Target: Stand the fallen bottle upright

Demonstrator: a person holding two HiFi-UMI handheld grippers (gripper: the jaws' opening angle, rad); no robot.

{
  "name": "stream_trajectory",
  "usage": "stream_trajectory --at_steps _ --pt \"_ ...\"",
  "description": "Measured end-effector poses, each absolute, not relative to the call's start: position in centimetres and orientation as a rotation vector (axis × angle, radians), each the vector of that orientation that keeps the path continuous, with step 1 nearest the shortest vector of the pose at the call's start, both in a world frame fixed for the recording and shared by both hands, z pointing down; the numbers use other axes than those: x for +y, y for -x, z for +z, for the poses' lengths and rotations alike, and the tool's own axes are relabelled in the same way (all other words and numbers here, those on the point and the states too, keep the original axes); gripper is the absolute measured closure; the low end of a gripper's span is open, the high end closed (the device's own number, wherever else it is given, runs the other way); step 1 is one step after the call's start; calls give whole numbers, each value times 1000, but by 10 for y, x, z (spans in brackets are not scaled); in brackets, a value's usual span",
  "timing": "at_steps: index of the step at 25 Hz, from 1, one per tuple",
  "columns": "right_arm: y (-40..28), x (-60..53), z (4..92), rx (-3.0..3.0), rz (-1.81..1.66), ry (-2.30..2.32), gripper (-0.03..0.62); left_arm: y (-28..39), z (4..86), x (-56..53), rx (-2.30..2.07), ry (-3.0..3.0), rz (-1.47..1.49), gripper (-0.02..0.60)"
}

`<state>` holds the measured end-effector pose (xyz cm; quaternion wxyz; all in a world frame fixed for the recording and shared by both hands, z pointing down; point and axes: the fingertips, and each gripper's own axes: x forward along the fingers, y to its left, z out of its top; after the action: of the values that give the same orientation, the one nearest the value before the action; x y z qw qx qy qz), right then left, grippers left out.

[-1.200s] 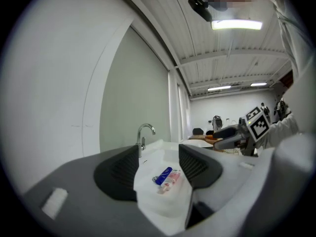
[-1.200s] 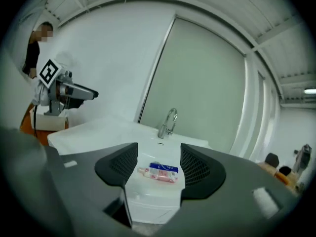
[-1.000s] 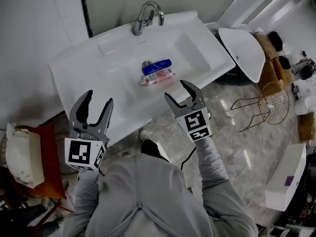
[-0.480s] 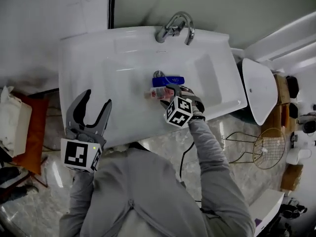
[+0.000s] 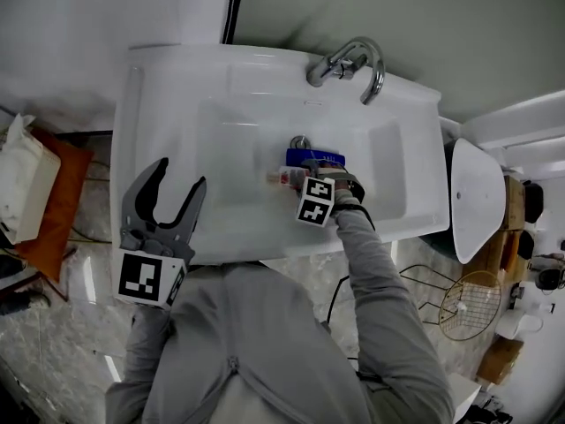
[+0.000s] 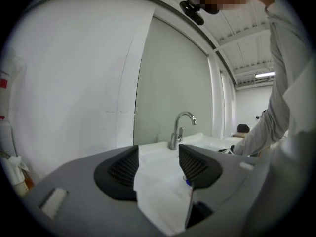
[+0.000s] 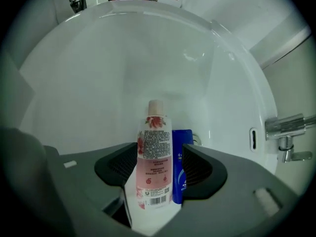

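Closing on the pink bottle (image 7: 154, 147) alone seems the key: it lies flat in the sink (image 5: 177, 140), touching a blue bottle (image 7: 180, 174). The right gripper (image 7: 159, 158) has its fingers apart, straddling both. The left gripper (image 5: 179, 177) hangs aside, fingers apart and empty.

One pink bottle (image 7: 154, 152), one blue bottle (image 7: 181, 154), one tap (image 5: 346, 62)

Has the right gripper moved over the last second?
Yes. The right gripper went from outside the front rim of the white sink into its basin, toward the chrome faucet.
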<state>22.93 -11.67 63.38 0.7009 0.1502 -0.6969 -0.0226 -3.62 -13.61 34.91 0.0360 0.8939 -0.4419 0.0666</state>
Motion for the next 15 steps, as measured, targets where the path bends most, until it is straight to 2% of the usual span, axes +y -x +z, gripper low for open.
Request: stream_trajectory --at_steps 15 --pt "-230 -113 668 -1507 -31 -214 313 25 354 -146 -1389 -2728 238 305"
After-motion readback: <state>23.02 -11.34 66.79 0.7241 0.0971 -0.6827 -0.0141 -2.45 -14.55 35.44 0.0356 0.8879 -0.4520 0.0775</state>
